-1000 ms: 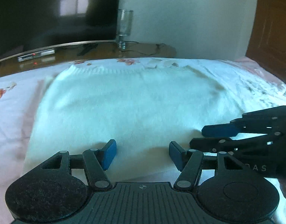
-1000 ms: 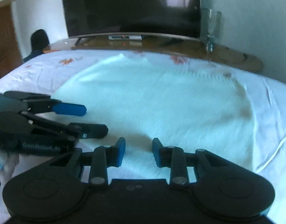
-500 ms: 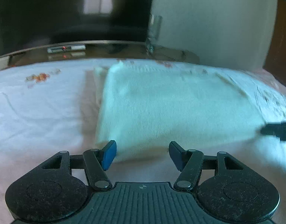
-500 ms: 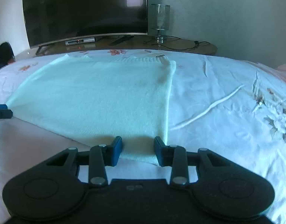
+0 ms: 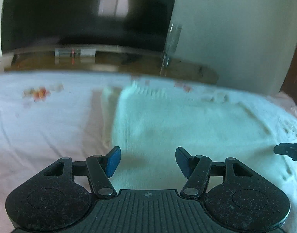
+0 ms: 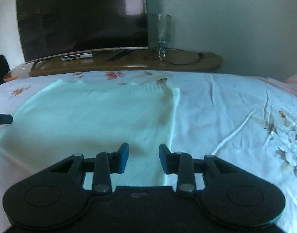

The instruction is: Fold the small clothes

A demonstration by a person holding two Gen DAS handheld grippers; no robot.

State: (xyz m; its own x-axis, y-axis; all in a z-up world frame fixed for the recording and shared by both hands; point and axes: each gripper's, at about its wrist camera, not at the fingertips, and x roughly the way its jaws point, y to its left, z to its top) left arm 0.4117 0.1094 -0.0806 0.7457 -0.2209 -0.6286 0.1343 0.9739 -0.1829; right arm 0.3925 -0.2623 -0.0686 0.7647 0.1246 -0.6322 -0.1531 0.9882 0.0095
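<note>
Nearest the left wrist camera, the left gripper (image 5: 147, 160) hangs with its jaws spread wide and nothing between them, its blue fingertips (image 5: 113, 161) straddling the near left corner of the pale knit garment (image 5: 187, 132). The right gripper (image 6: 143, 158) is likewise released and empty, poised over the garment's near right corner (image 6: 167, 167), the right-hand pad just about over the side edge. The garment lies flat on the floral bedsheet (image 6: 235, 120), a rough rectangle with its near hem toward both cameras and its ribbed far edge (image 6: 140, 87) toward the foot of the bed. Its right side edge runs straight away from the gripper, with a broad stretch of wrinkled sheet open beyond it; in the left view bare pink-white sheet (image 5: 47, 132) spreads out to the left of the garment's left edge. Each gripper's tip shows at the margin of the other's view, well apart across the cloth. Past the bed stands a wooden TV bench (image 6: 187, 62) carrying a dark television (image 6: 80, 19), a set-top box (image 6: 76, 56) and a clear glass (image 6: 162, 33). The left view is motion-blurred.
</note>
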